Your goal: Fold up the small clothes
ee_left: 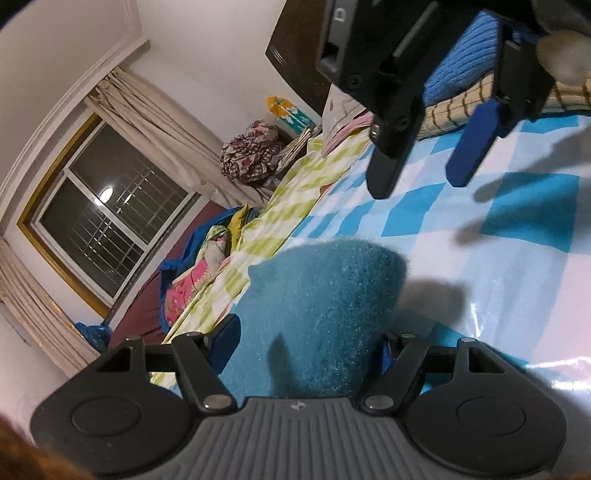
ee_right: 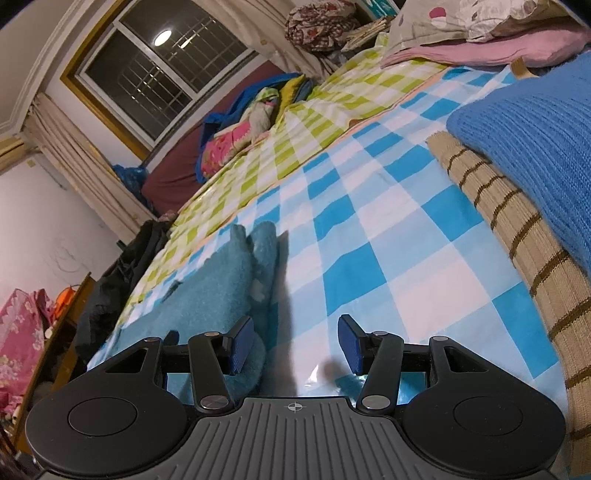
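A fuzzy teal garment (ee_left: pixel 325 302) lies on the blue-and-white checked sheet (ee_left: pixel 517 258) of a bed. My left gripper (ee_left: pixel 310 347) is open, its fingers spread wide with the teal garment between them, close above it. My right gripper (ee_left: pixel 421 170) hangs open and empty above the sheet, beyond the garment. In the right wrist view the right gripper (ee_right: pixel 295 343) is open over the sheet (ee_right: pixel 369 221), its left pad (ee_right: pixel 242 343) at the edge of the teal garment (ee_right: pixel 221 280).
A folded blue knit (ee_right: pixel 535 147) lies on a tan striped knit (ee_right: pixel 517 236) at the right. Pillows (ee_right: pixel 480 33) and a green checked sheet (ee_right: pixel 295 125) lie farther off. A window (ee_right: pixel 155 74), curtains and clutter stand at the room's left.
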